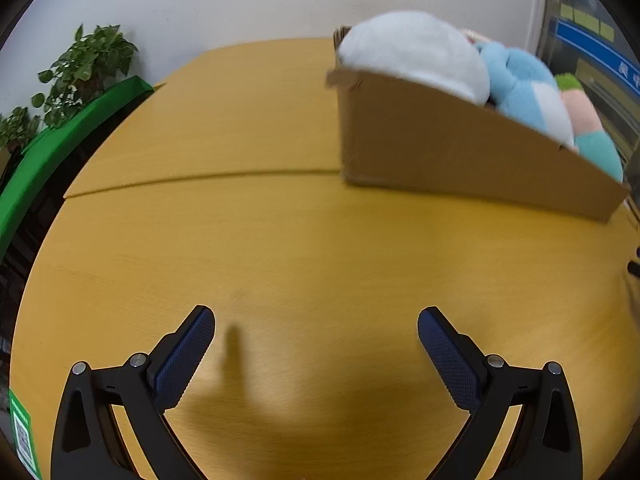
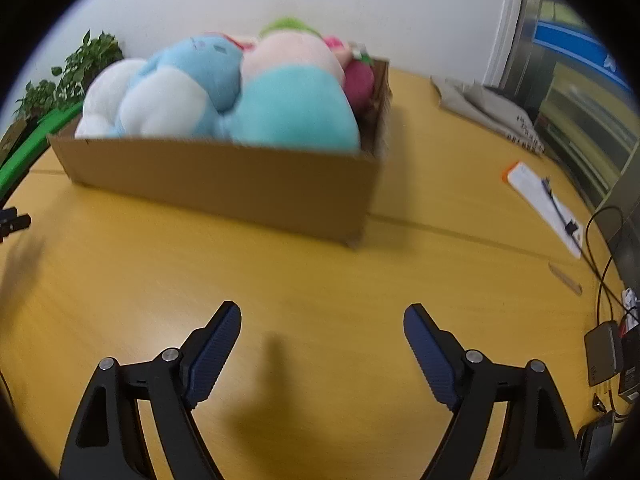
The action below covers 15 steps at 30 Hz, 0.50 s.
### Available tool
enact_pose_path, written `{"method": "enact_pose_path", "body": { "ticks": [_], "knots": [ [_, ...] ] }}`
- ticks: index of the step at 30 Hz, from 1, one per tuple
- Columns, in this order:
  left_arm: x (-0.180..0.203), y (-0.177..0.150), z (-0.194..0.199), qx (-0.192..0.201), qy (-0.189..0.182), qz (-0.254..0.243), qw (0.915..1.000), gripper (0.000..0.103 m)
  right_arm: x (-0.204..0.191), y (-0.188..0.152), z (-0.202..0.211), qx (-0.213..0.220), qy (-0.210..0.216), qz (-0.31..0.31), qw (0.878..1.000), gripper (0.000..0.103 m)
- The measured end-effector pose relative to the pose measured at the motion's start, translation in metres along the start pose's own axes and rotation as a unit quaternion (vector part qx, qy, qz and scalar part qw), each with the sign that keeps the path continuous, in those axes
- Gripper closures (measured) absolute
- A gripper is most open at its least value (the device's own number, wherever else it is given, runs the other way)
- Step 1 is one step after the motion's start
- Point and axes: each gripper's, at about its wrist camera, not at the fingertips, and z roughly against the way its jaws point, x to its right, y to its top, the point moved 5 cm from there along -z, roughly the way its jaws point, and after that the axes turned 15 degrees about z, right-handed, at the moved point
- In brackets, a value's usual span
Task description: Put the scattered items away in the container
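Several plush toys (image 2: 224, 96) sit heaped in the cardboard box (image 2: 224, 184) on the desk (image 2: 320, 280), so tidying looks finished; left claw (image 1: 316, 332) and right claw (image 2: 322, 328) hang released, empty, above bare wood.

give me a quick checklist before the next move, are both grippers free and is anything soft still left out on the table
1. Left gripper empty, jaws wide apart: ok.
2. Right gripper empty, jaws wide apart: ok.
3. Plush toys sit inside the cardboard box, piled above its rim: ok, though nothing shows how firmly they sit.
4. No plush toy left loose on the wooden table in either view: ok for the parts shown; behind the box cannot tell.
5. Clipboard and cables lie to the right of the box; whether they belong in it: cannot tell.
6. Box standing flat on the table: ok.
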Motion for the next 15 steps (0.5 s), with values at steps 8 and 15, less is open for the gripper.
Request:
{"method": "enact_pose_path", "body": {
  "ticks": [8, 15],
  "knots": [
    [-0.028, 0.003, -0.008, 0.005, -0.031, -0.022, 0.9993, 0.000, 0.011, -0.023, -0.011, 0.026, 0.069, 0.035, 0.997, 0.006],
    [-0.040, 0.018, -0.016, 0.001, -0.042, -0.034, 0.9986, 0.000, 0.013, -0.023, -0.018, 0.034, 0.121, 0.099, 0.987, 0.000]
  ]
}}
